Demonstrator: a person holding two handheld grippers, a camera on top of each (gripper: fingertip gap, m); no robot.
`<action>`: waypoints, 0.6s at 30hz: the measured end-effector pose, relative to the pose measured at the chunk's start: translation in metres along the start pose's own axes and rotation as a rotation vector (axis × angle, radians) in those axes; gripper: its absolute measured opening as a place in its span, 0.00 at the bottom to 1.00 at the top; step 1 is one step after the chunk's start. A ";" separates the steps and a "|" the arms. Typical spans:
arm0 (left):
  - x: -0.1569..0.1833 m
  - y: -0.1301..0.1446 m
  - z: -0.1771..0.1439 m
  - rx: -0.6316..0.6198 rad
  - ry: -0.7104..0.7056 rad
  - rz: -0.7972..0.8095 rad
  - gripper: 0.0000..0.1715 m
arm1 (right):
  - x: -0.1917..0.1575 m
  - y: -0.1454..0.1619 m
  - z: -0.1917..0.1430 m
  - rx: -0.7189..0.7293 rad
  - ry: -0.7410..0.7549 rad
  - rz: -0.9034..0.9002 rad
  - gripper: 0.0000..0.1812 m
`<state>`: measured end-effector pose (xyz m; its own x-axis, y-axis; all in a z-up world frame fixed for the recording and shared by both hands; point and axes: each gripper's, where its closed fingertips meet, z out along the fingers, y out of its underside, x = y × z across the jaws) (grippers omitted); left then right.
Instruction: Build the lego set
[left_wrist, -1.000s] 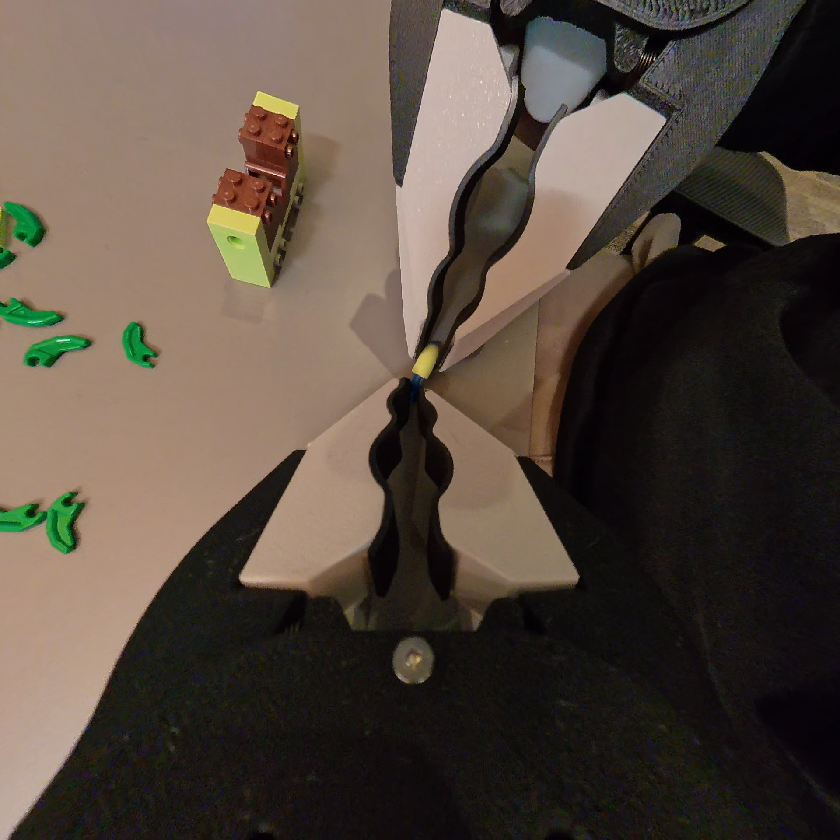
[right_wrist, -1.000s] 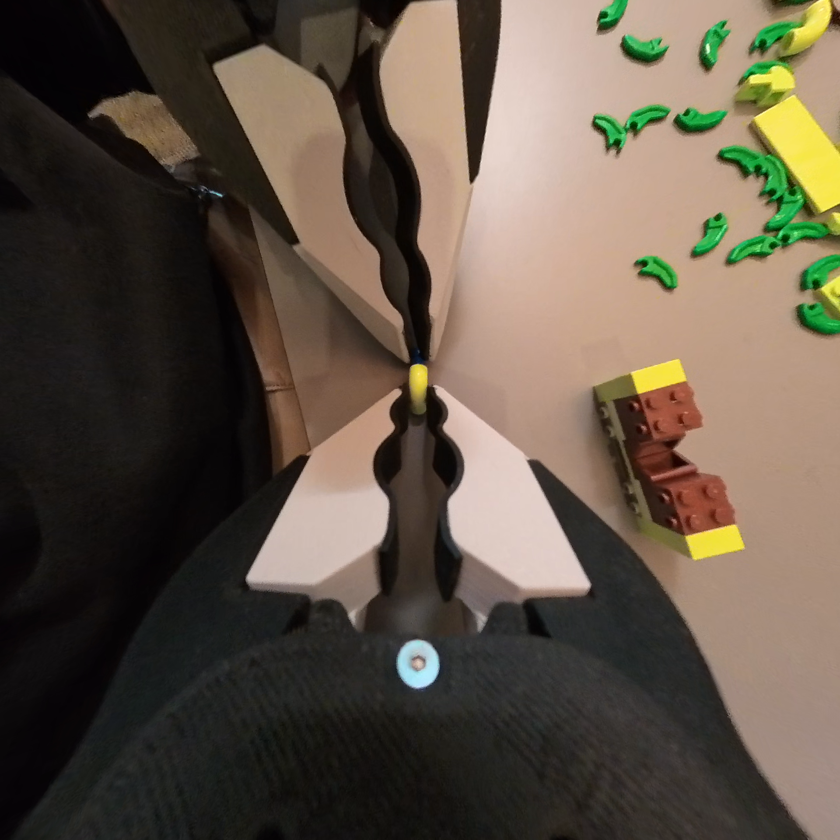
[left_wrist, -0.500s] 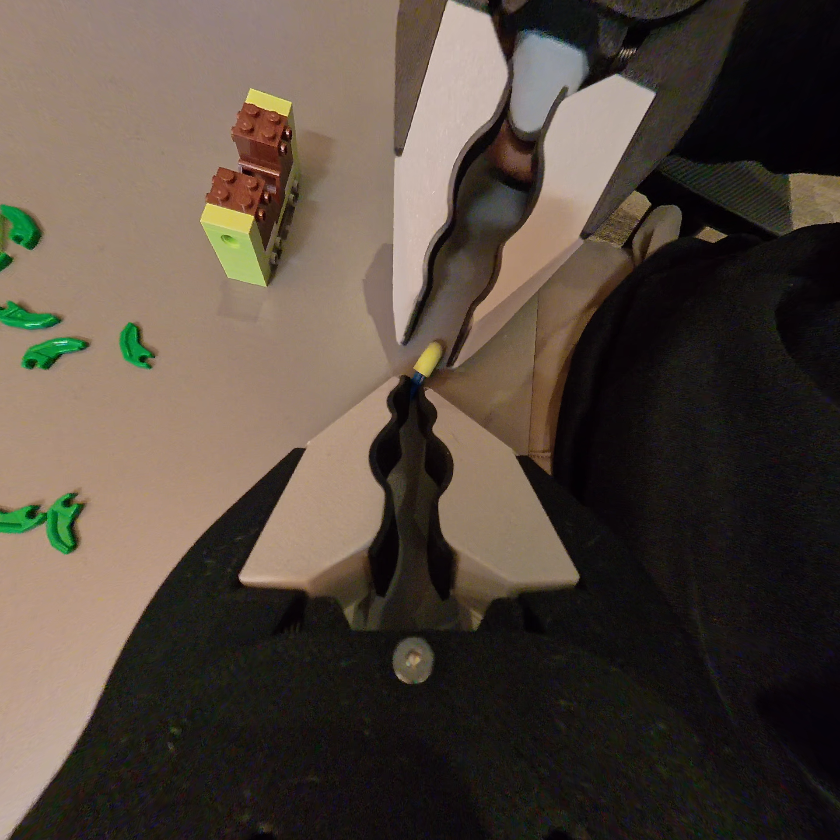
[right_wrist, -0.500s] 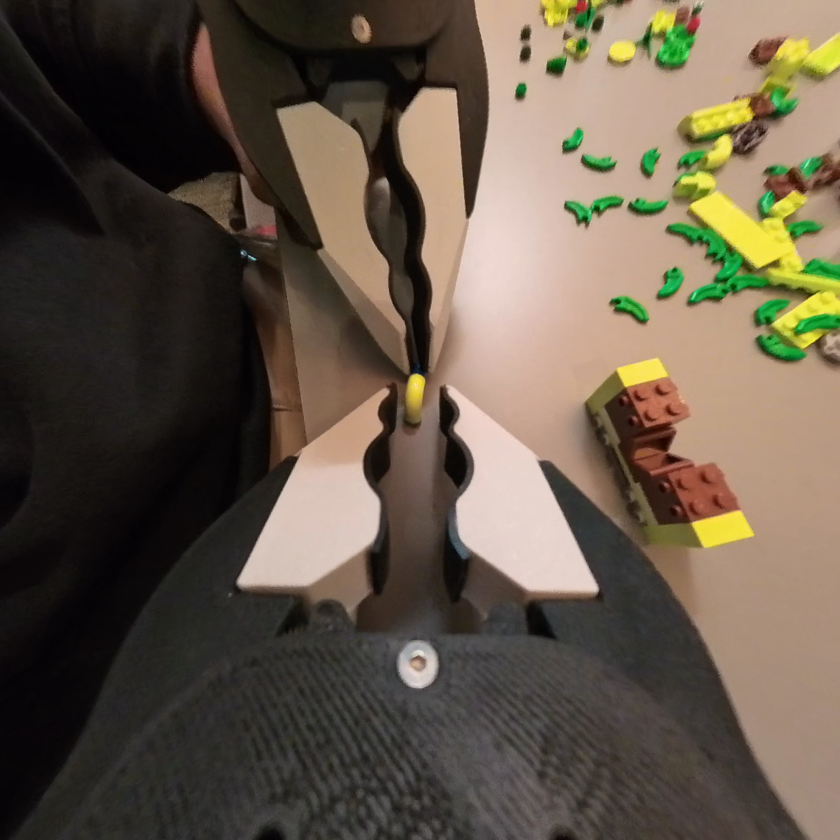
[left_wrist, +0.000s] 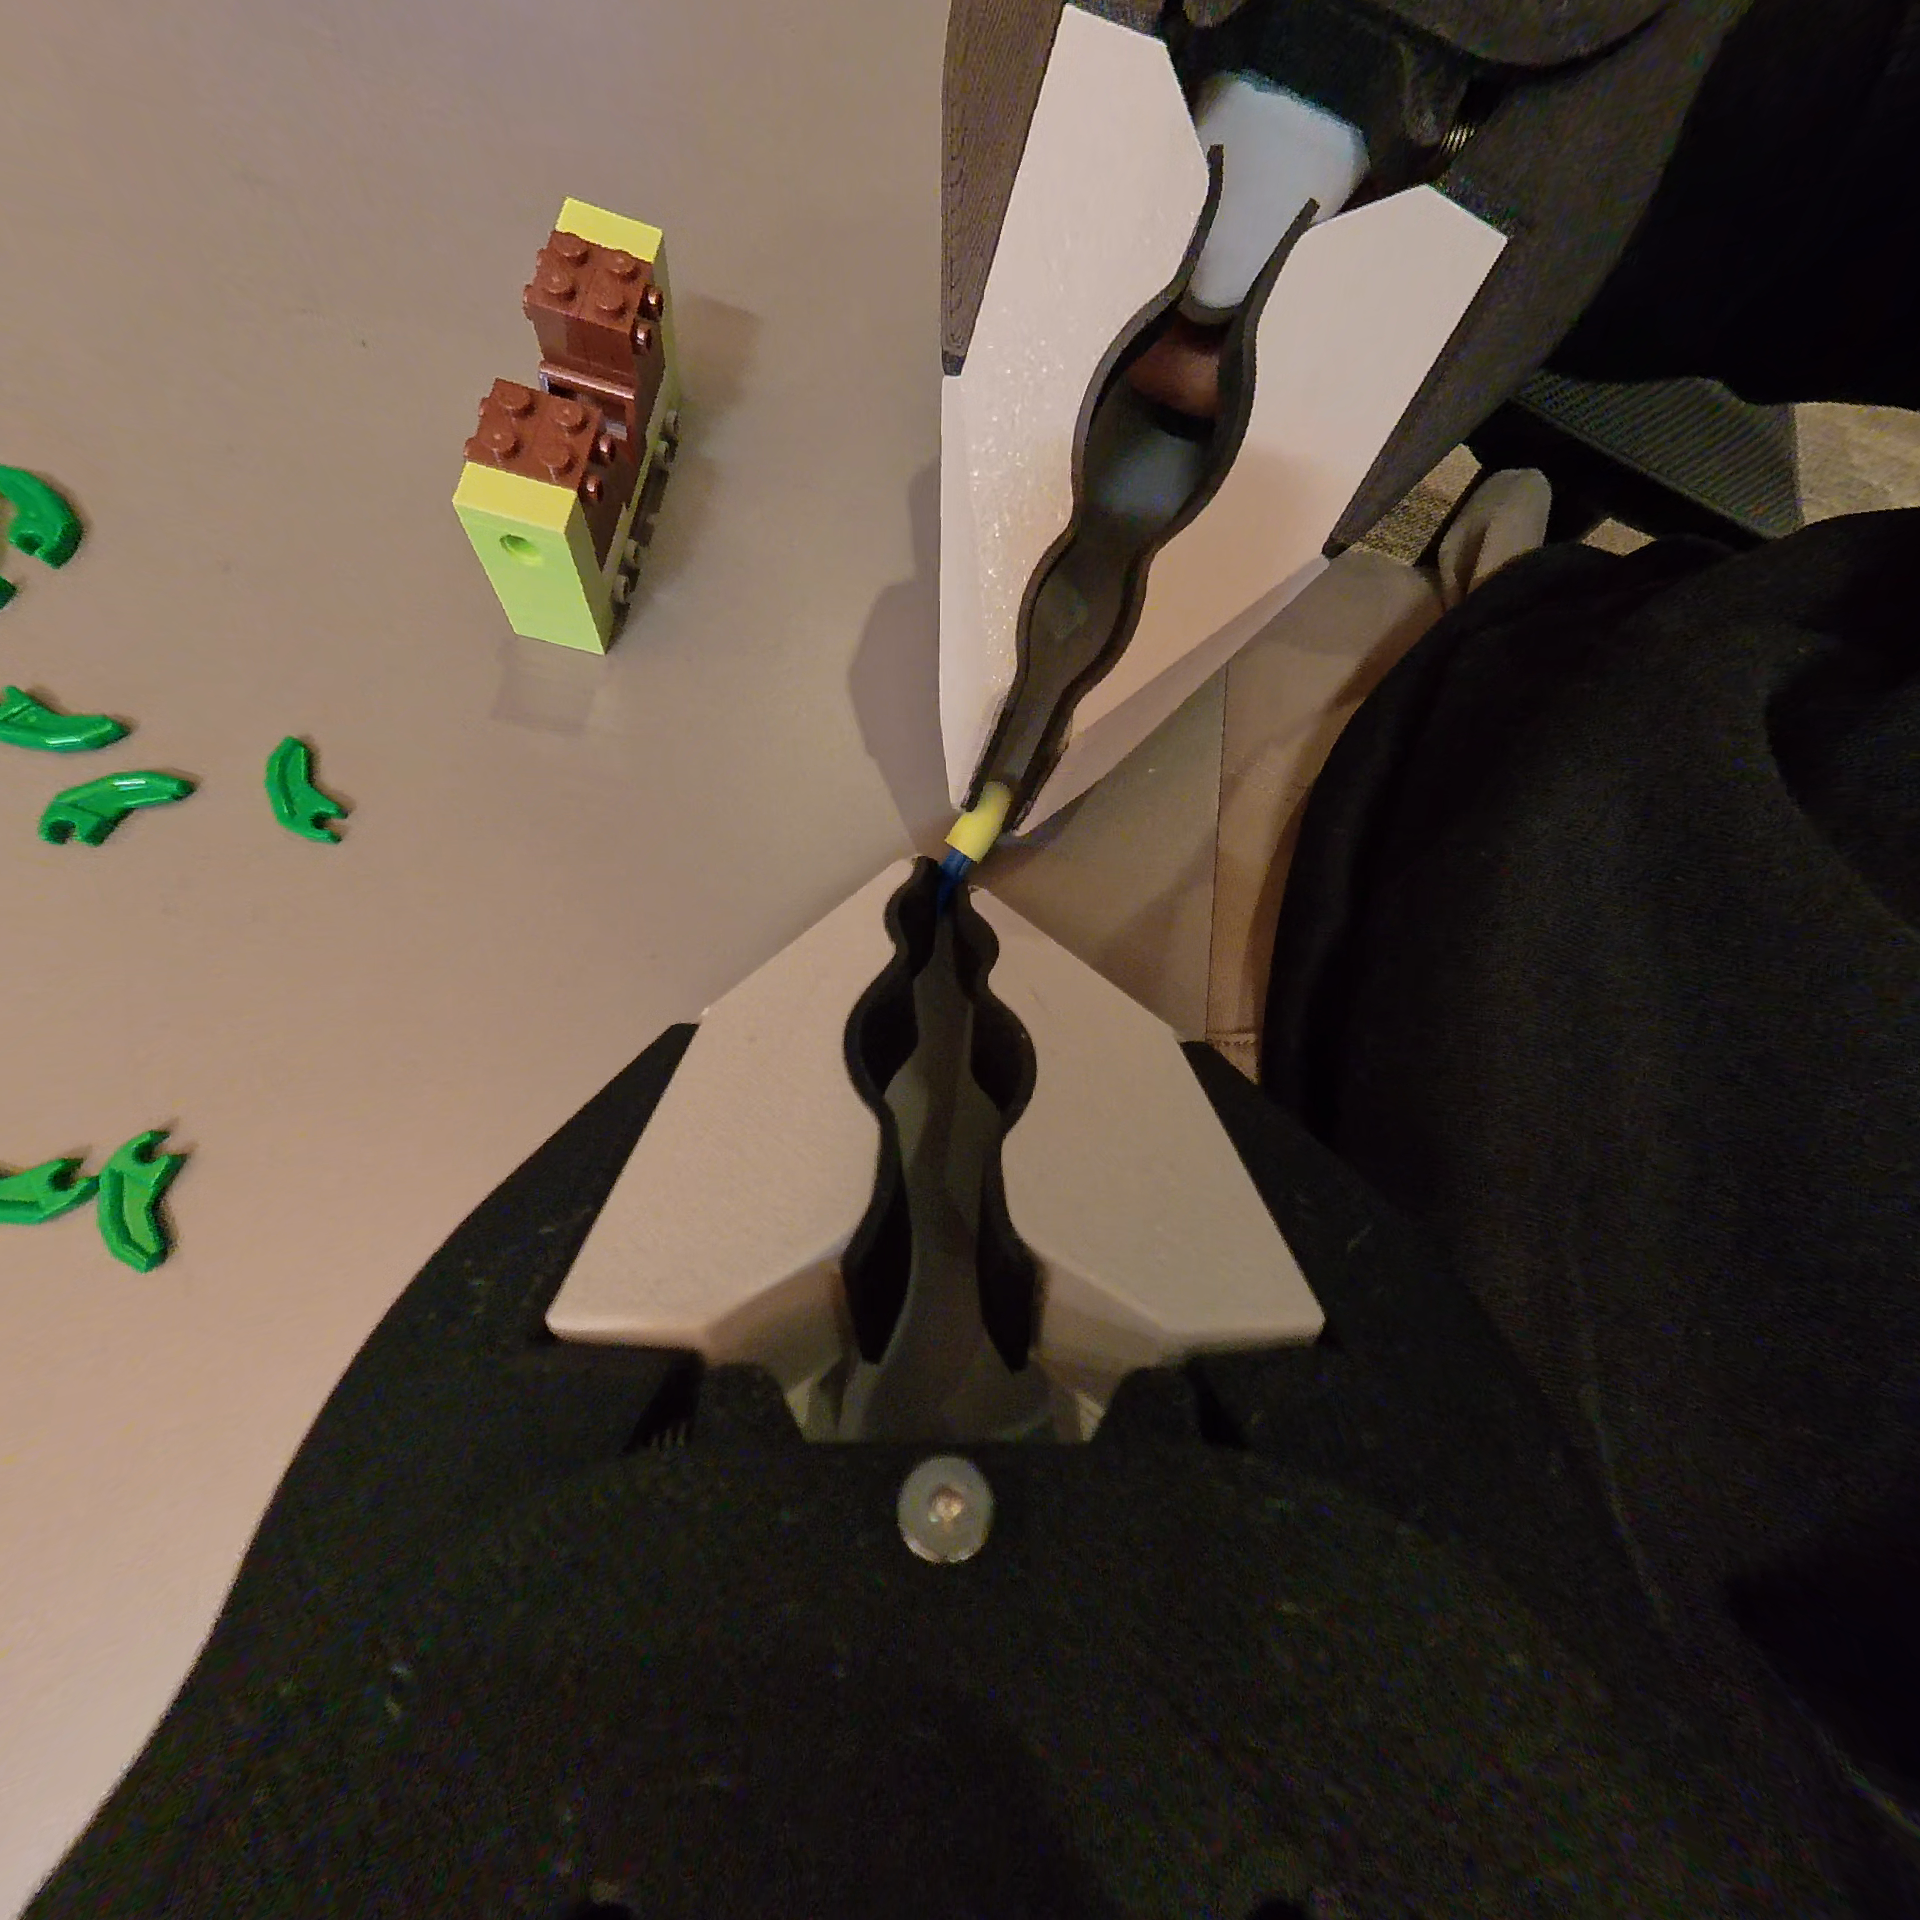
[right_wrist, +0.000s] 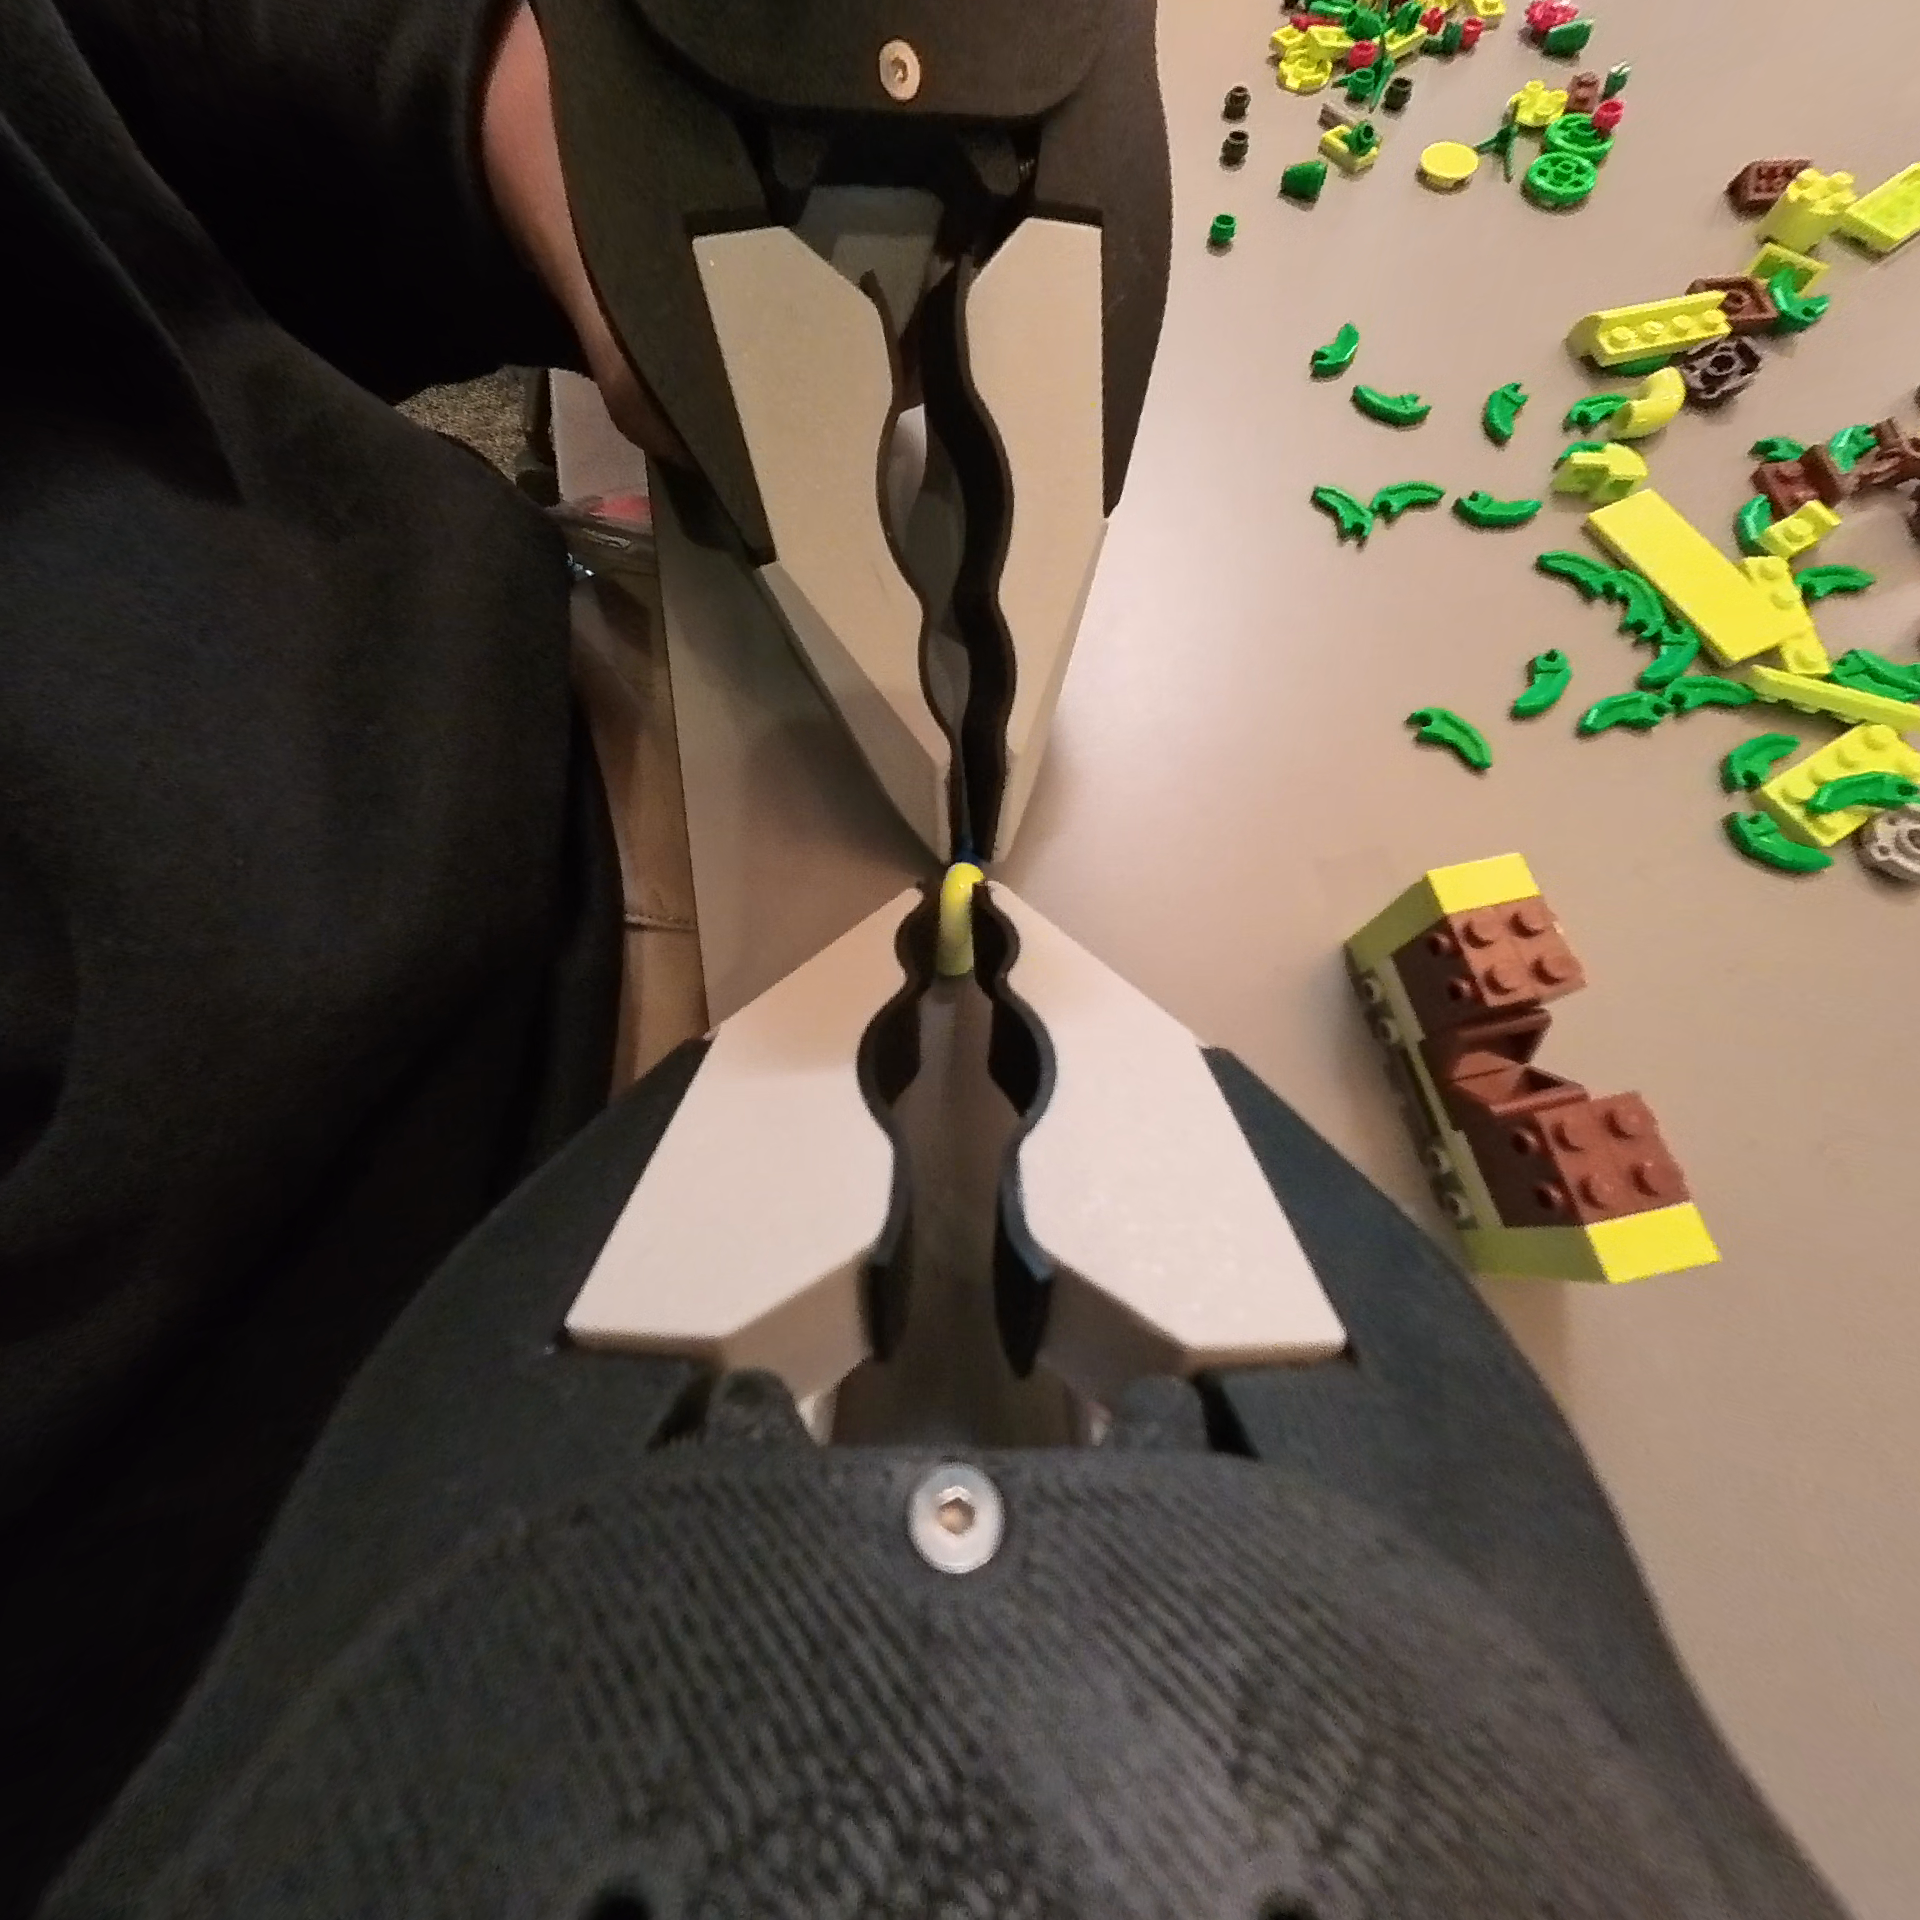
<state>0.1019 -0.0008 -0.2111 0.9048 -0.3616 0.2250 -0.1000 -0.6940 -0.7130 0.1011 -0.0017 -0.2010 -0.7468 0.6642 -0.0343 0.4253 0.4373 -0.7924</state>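
My two grippers meet tip to tip above the table's near edge. My left gripper (left_wrist: 940, 883) is shut on a thin blue pin (left_wrist: 951, 868) that carries a small yellow piece (left_wrist: 979, 831). My right gripper (right_wrist: 954, 906) is shut on that yellow piece (right_wrist: 956, 925). In the left wrist view the right gripper (left_wrist: 1000, 816) comes in from above; in the right wrist view the left gripper (right_wrist: 971, 844) does the same. A brown and lime brick build (left_wrist: 571, 436) lies on the table beside them, and it also shows in the right wrist view (right_wrist: 1517, 1081).
Green leaf pieces (left_wrist: 301, 790) lie scattered left of the build. A pile of loose yellow, green and brown pieces (right_wrist: 1714, 623) spreads over the far right of the table. A person's dark clothing (left_wrist: 1558, 1039) fills the space past the table edge (left_wrist: 1216, 883). Less than 4 cm separates the two grippers' tips.
Half a second ago my right gripper stood open and slightly back from the yellow piece. Now it has closed on the piece again. My left gripper has kept its hold.
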 end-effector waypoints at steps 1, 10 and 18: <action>0.000 0.000 0.000 0.000 0.001 0.000 0.00 | 0.000 0.000 0.000 0.000 -0.004 0.003 0.02; 0.004 0.000 0.002 -0.006 0.020 0.005 0.00 | -0.001 -0.003 0.006 -0.016 -0.079 -0.010 0.00; 0.002 -0.001 0.001 -0.001 0.014 -0.007 0.00 | 0.006 -0.011 -0.017 0.081 -0.015 0.027 0.08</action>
<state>0.1040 -0.0003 -0.2112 0.8994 -0.3656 0.2397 -0.0939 -0.6970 -0.7109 0.1007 0.0078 -0.1824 -0.7434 0.6656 -0.0649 0.4033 0.3688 -0.8375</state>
